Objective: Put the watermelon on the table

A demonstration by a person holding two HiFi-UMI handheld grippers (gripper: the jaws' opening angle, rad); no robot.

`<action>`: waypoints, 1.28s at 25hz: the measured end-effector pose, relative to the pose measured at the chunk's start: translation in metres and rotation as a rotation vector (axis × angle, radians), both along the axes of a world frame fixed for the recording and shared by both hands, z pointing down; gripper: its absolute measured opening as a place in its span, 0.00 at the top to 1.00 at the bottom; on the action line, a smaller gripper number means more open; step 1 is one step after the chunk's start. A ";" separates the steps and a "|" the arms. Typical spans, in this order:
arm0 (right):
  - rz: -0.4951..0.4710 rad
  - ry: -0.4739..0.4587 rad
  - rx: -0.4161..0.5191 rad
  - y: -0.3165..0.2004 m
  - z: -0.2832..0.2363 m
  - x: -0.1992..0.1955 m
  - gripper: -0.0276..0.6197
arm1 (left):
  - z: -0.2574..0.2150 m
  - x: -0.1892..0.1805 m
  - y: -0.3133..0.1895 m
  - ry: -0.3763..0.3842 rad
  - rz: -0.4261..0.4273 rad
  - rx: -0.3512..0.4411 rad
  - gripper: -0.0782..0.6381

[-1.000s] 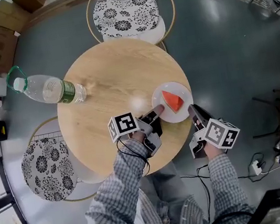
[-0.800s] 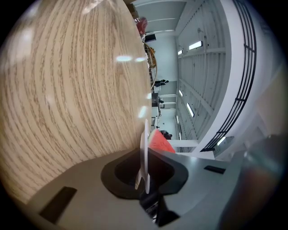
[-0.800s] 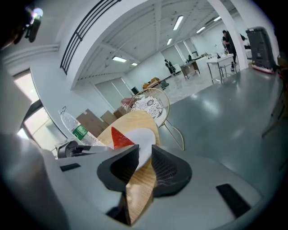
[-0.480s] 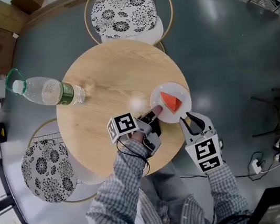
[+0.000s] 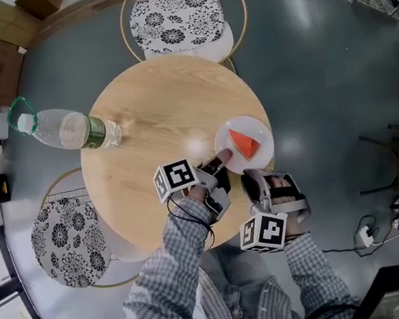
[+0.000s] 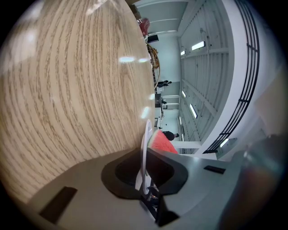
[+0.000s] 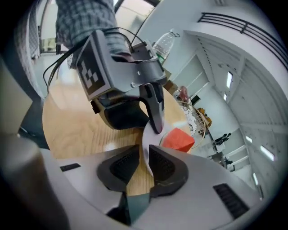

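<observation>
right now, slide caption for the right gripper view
Right gripper, jaws open, straddles the plate rim beside the left gripper clamping it; watermelon wedge on the plate.

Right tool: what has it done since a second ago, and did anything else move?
The right tool swung from the right of the plate round to its near edge, rolling over, and now has its jaws apart around the rim. The left tool stayed shut on the plate; the watermelon and the bottle did not move.

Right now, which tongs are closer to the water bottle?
Left. The left tongs grip the plate's rim, right of the bottle; the right tongs are beyond them, farther from it.
</observation>
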State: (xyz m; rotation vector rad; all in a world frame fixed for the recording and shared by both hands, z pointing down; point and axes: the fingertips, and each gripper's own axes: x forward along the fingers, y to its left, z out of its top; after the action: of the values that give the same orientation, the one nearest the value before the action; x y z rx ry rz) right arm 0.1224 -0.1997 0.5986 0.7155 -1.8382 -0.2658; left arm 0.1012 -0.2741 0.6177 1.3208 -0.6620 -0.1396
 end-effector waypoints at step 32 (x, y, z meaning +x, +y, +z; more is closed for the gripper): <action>0.053 0.000 -0.104 -0.002 0.018 0.001 0.89 | -0.015 -0.039 0.051 0.012 0.078 0.051 0.67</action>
State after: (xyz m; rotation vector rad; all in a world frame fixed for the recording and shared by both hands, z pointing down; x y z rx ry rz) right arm 0.1231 -0.2013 0.6163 0.6909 -1.8157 -0.1345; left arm 0.0624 -0.2227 0.6023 1.3918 -0.5990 -0.1019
